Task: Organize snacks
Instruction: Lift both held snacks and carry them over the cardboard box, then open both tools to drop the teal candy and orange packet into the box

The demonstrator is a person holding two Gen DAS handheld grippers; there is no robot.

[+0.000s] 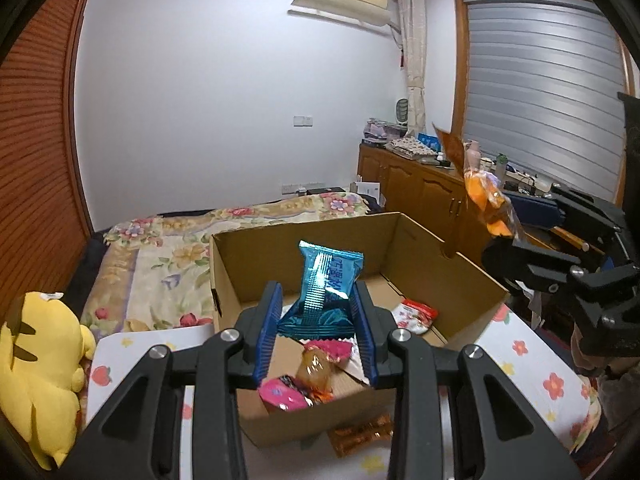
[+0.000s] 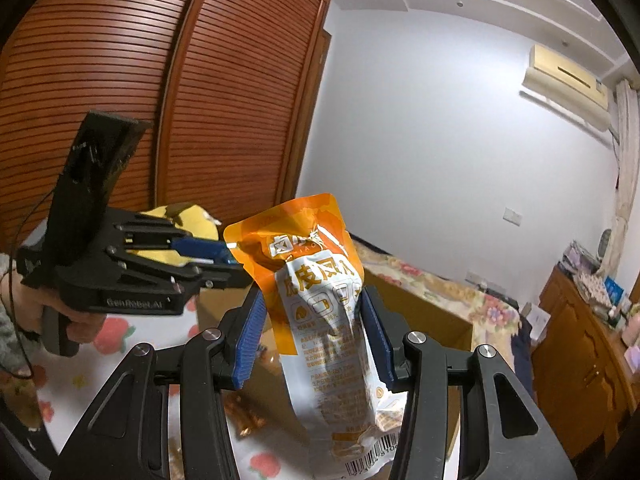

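My left gripper (image 1: pixel 316 312) is shut on a shiny blue snack packet (image 1: pixel 322 292) and holds it above the near part of an open cardboard box (image 1: pixel 472 276). In the box lie a pink packet (image 1: pixel 282 394), an amber wrapped snack (image 1: pixel 316 368) and a red-and-white packet (image 1: pixel 414 314). My right gripper (image 2: pixel 316 320) is shut on an orange-and-white snack pouch (image 2: pixel 320 304), held upright above the box's right side; it also shows in the left wrist view (image 1: pixel 486 200). The left gripper shows in the right wrist view (image 2: pixel 224 260), level with the pouch's left edge.
An orange wrapped snack (image 1: pixel 362 434) lies on the floral cloth (image 1: pixel 532 364) in front of the box. A yellow plush toy (image 1: pixel 40 372) sits at the left. A flowered bed (image 1: pixel 168 248) lies behind, and a wooden cabinet (image 1: pixel 416 188) with clutter stands at the right.
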